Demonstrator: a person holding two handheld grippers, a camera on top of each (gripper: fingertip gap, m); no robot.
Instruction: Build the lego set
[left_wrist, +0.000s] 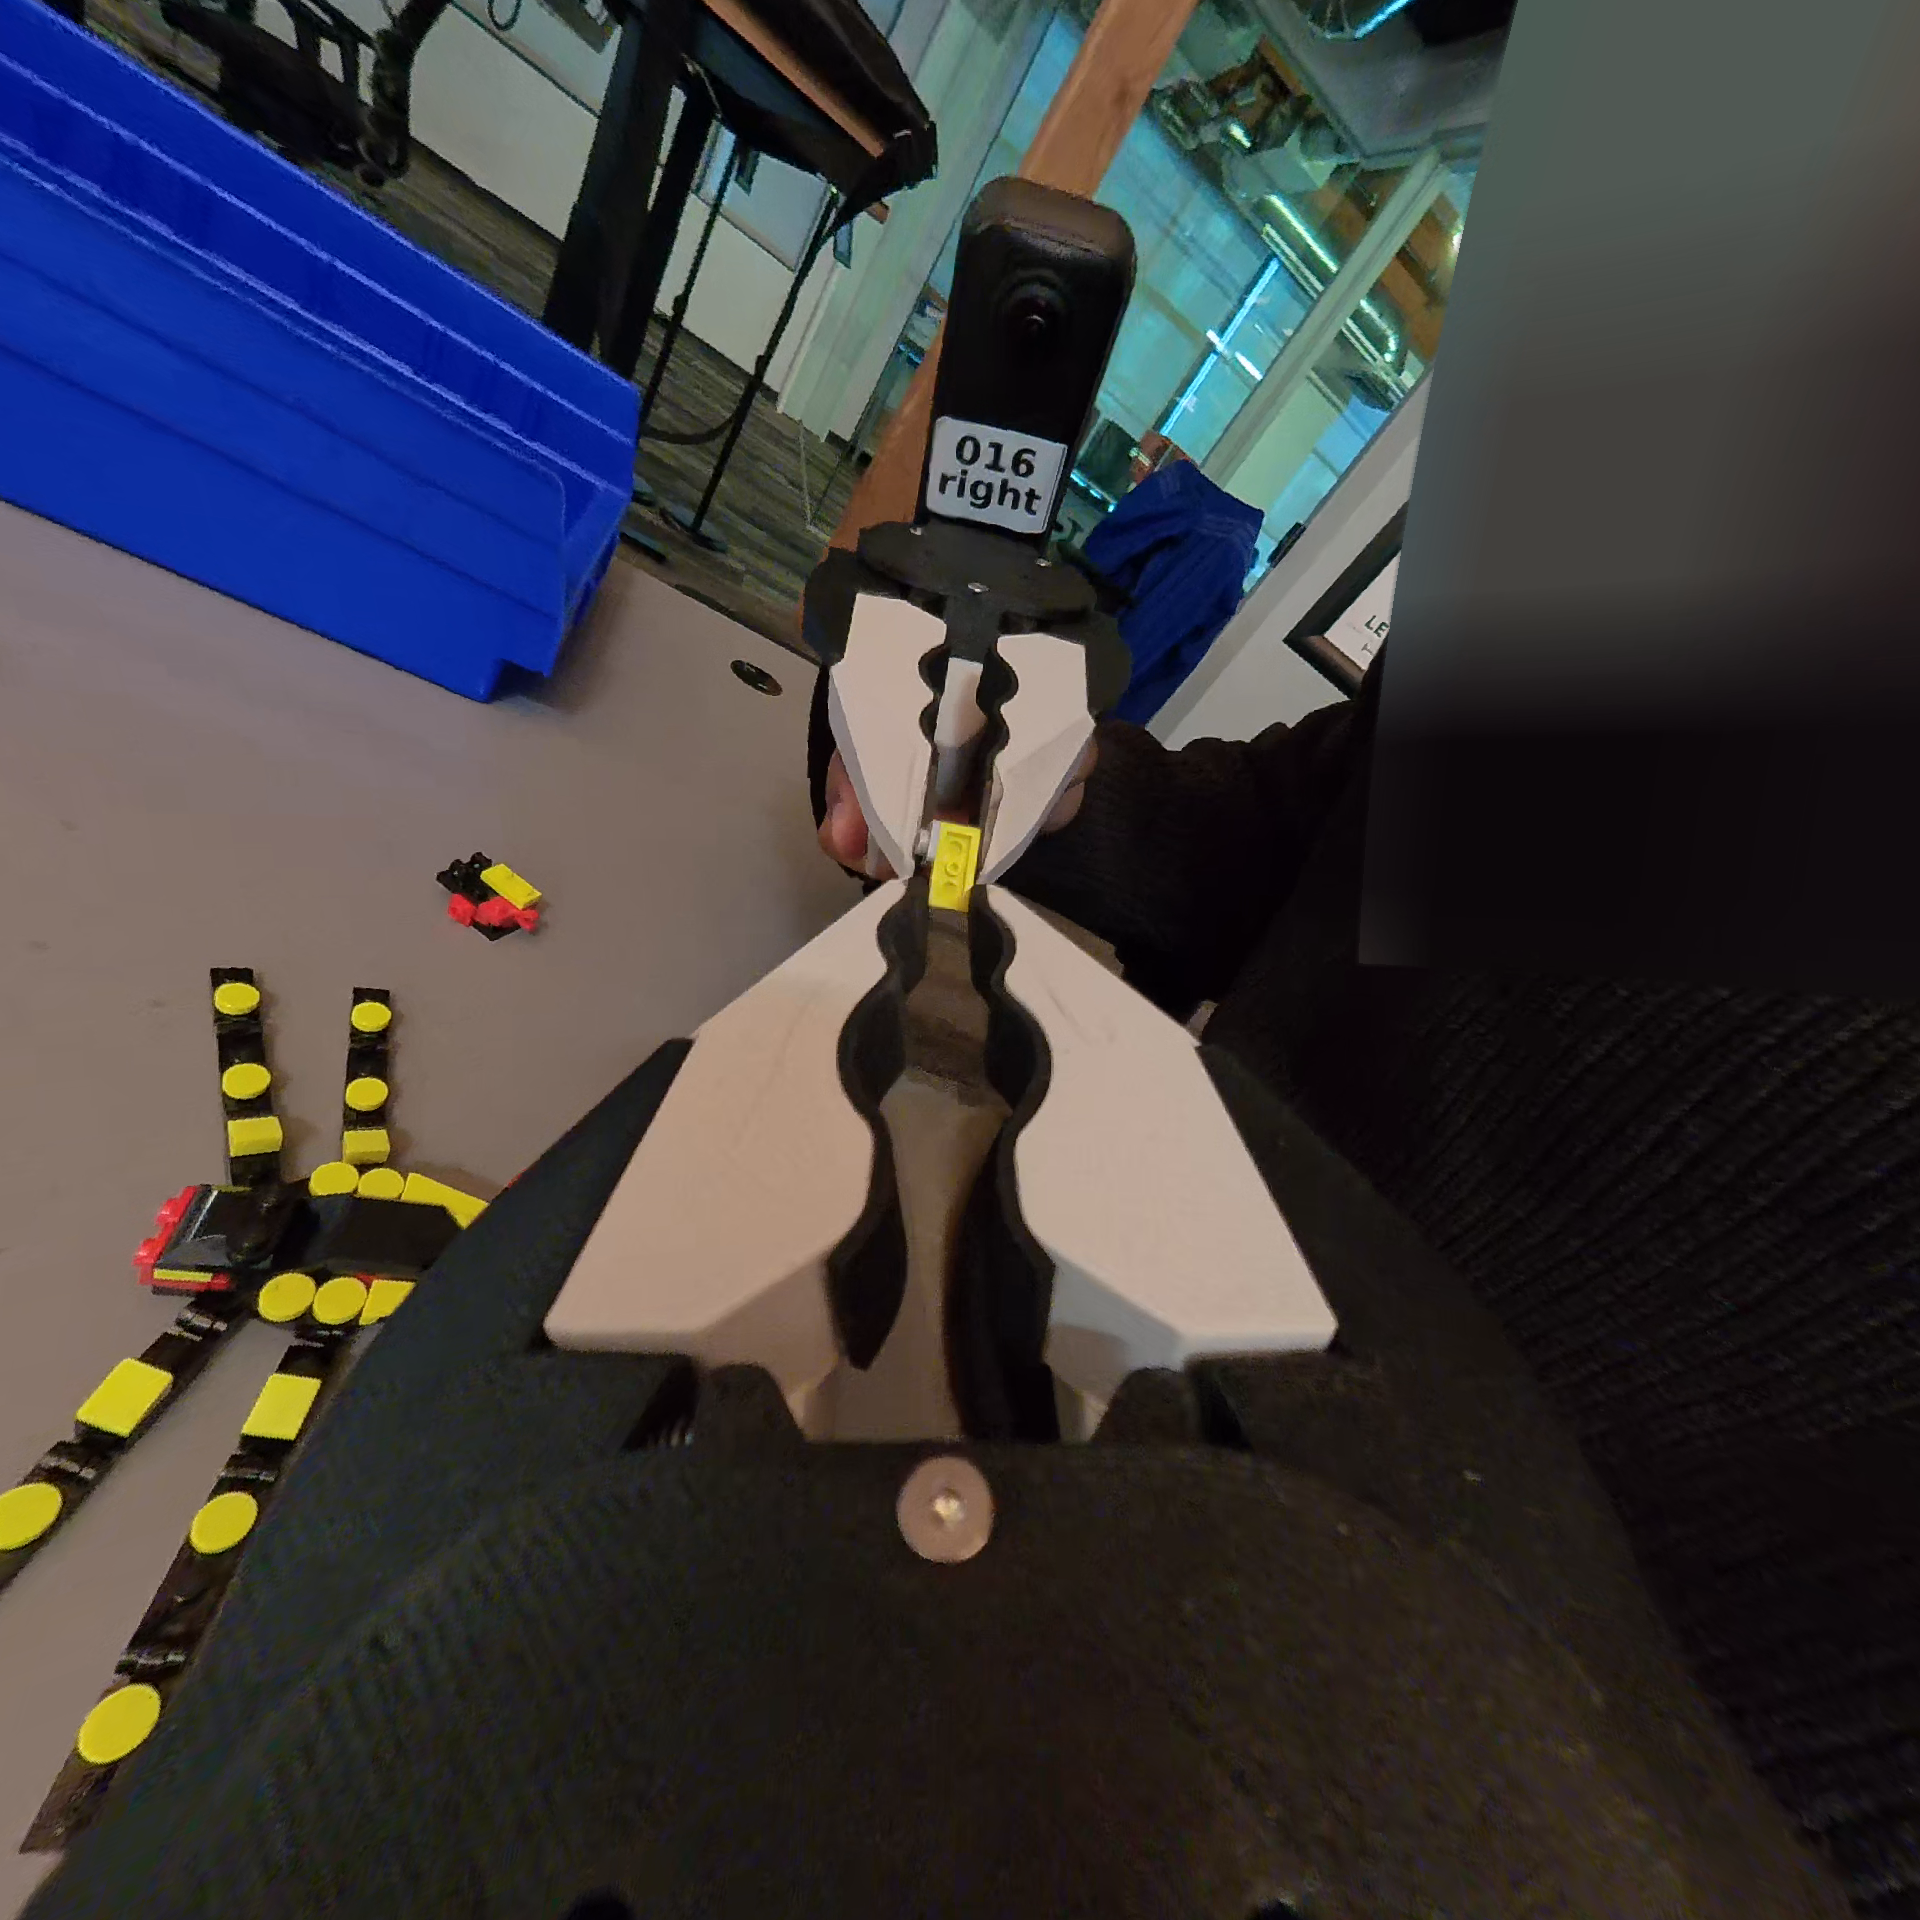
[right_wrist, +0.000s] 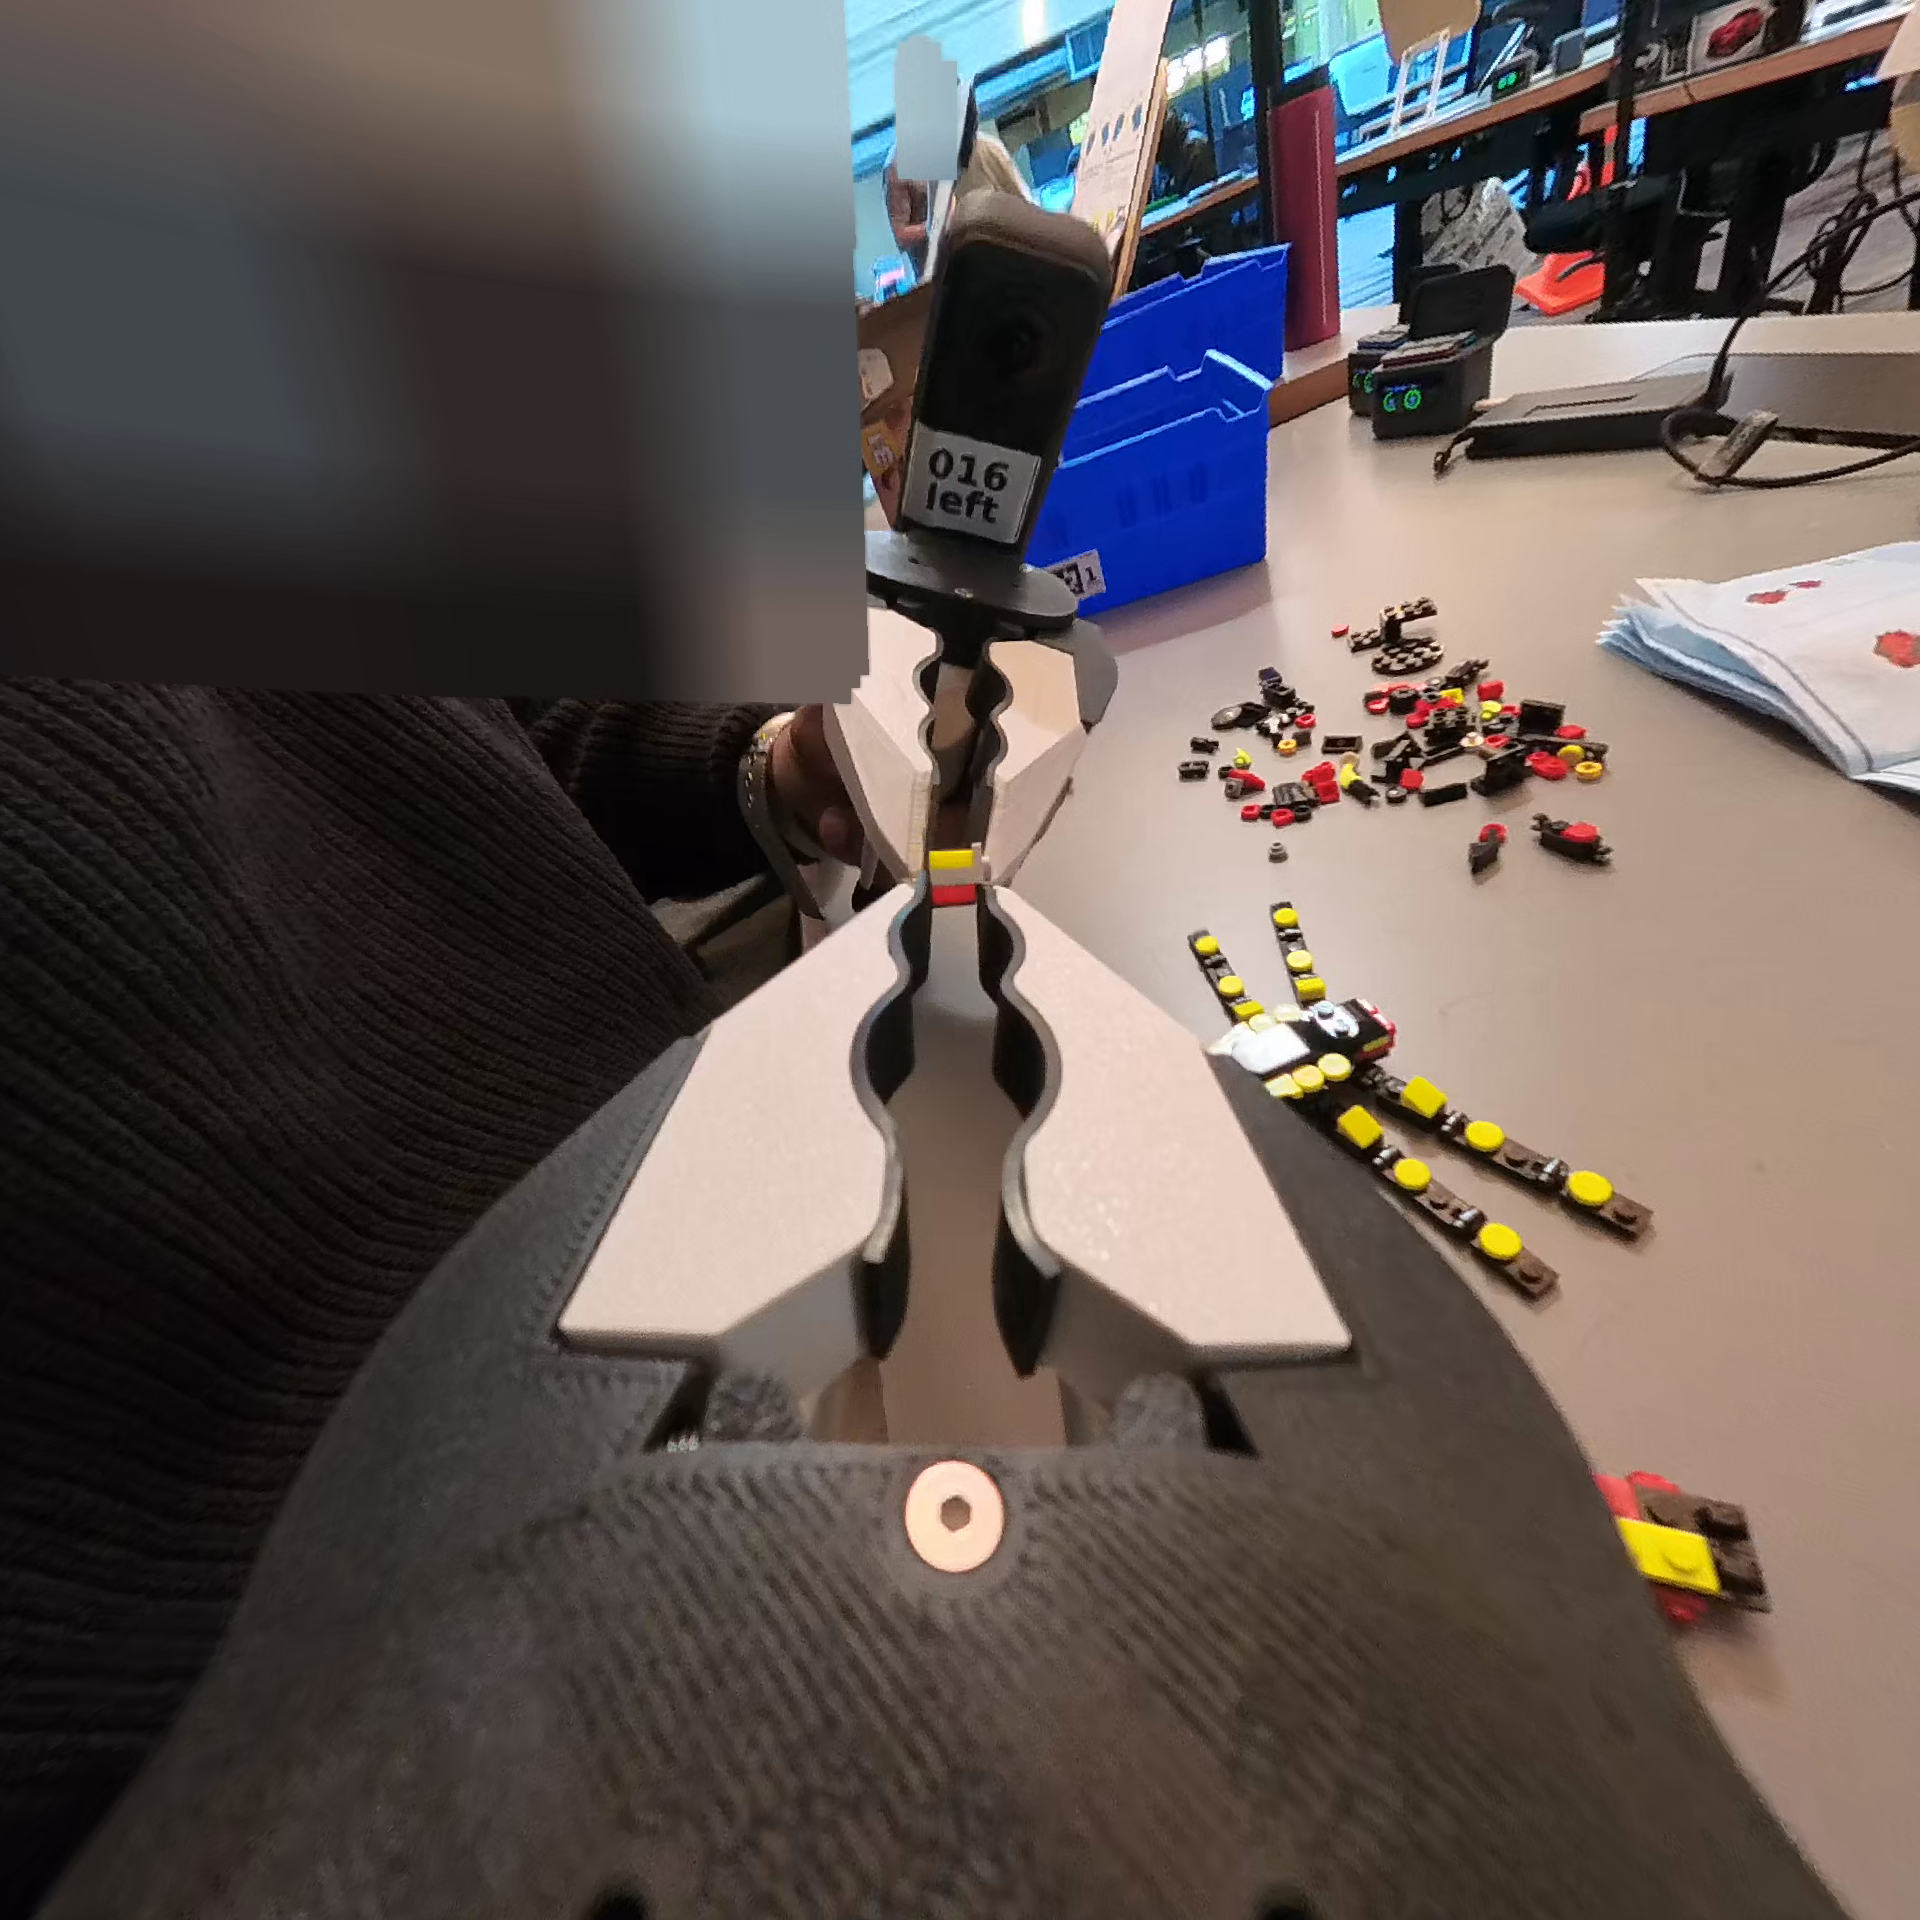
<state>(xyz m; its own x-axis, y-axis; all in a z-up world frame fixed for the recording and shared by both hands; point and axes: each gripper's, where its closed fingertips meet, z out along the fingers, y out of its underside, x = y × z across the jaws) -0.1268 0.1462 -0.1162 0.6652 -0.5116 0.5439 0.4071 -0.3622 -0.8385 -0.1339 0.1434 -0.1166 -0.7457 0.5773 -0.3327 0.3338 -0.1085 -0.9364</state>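
Item: two grippers met tip to tip above the grey table (right_wrist: 1455, 582), mid-join. Left gripper (left_wrist: 948, 902) was clenched on a small yellow plate (left_wrist: 953, 862); right gripper (right_wrist: 953, 902) was clenched on a red piece (right_wrist: 953, 896), the two pieces touching or nearly so. The black-and-yellow legged model (right_wrist: 1351, 1049) lay on the table, untouched, near a small red, black and yellow sub-assembly (right_wrist: 1683, 1548) and well apart from the loose parts pile (right_wrist: 1434, 738). Risk, as judged: studs misaligned under pressure could twist either piece out of its shallow tip grip and drop it.
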